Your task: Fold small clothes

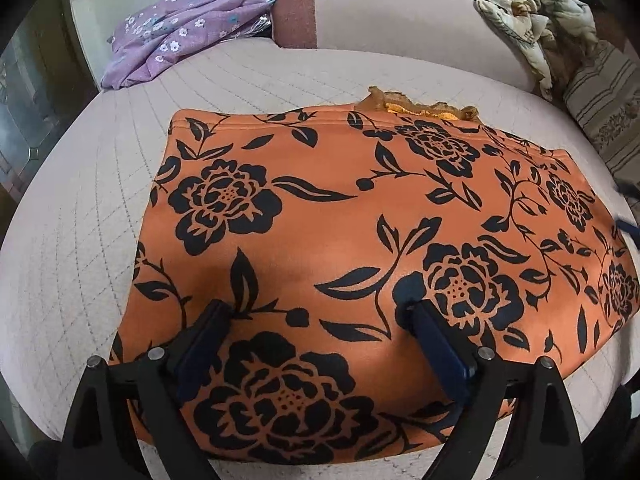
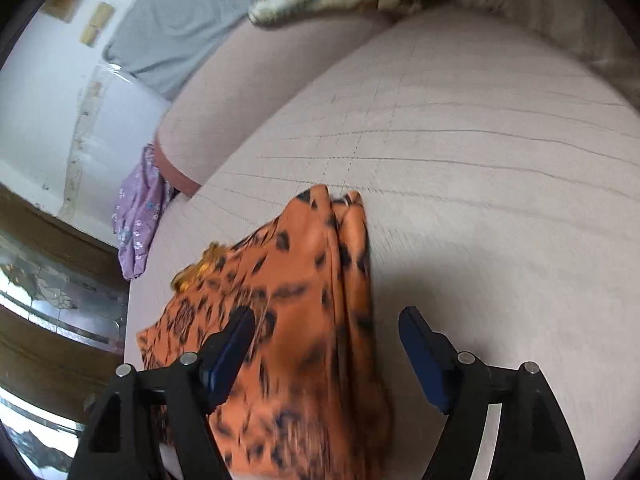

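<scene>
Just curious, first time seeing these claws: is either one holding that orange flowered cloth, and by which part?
Neither. The left gripper and right gripper both stand open over the orange cloth, gripping nothing.

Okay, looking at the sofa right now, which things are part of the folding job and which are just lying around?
Part of the job:
- orange floral garment, spread on the sofa seat
- left gripper, open above it
- right gripper, open over its edge

Just lying about:
- purple flowered cloth at the seat's far corner
- crumpled cream cloth on the sofa back
</scene>
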Demonstrator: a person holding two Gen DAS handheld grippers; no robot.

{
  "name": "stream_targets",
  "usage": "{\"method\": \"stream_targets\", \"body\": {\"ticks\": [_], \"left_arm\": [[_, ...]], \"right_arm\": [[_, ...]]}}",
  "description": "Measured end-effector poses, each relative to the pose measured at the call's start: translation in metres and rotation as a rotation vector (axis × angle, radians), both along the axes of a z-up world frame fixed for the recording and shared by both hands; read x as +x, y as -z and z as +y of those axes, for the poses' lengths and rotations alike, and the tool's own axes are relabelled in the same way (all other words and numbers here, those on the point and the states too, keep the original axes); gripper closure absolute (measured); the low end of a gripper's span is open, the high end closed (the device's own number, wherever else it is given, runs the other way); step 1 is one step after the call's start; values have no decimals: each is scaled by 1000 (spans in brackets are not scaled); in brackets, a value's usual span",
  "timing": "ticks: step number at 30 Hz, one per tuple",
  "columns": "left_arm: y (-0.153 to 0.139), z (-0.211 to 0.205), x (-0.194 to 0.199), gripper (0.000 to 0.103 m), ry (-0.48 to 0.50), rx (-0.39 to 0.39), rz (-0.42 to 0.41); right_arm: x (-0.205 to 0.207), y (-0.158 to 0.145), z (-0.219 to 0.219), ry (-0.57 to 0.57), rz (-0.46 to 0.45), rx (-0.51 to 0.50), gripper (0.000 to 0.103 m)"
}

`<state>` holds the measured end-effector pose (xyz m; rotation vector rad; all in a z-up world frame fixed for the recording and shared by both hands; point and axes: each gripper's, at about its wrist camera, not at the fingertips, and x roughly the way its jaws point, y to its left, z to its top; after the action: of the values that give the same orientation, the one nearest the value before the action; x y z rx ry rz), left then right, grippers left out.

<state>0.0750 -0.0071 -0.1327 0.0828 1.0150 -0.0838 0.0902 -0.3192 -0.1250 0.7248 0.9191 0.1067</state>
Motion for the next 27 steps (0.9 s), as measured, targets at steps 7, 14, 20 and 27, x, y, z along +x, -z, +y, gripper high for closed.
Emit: {"method": "stream_targets", "body": {"ticks": [7,14,20,27], "left_arm": [[3,2,-2,4,19,-6,-21],[-11,17,-7,3,20,-42,-12],[-44,84,-21,3,-141,-142,-99],[-31,142,-2,11,-219,-268,-21]], "right_arm": [[54,2,39,-131,34,-134,86],[36,16,20,54,89,-173,76],[3,-50,61,13,-78,-287,21],[-7,-14,129,-264,-38,-167,21]]}}
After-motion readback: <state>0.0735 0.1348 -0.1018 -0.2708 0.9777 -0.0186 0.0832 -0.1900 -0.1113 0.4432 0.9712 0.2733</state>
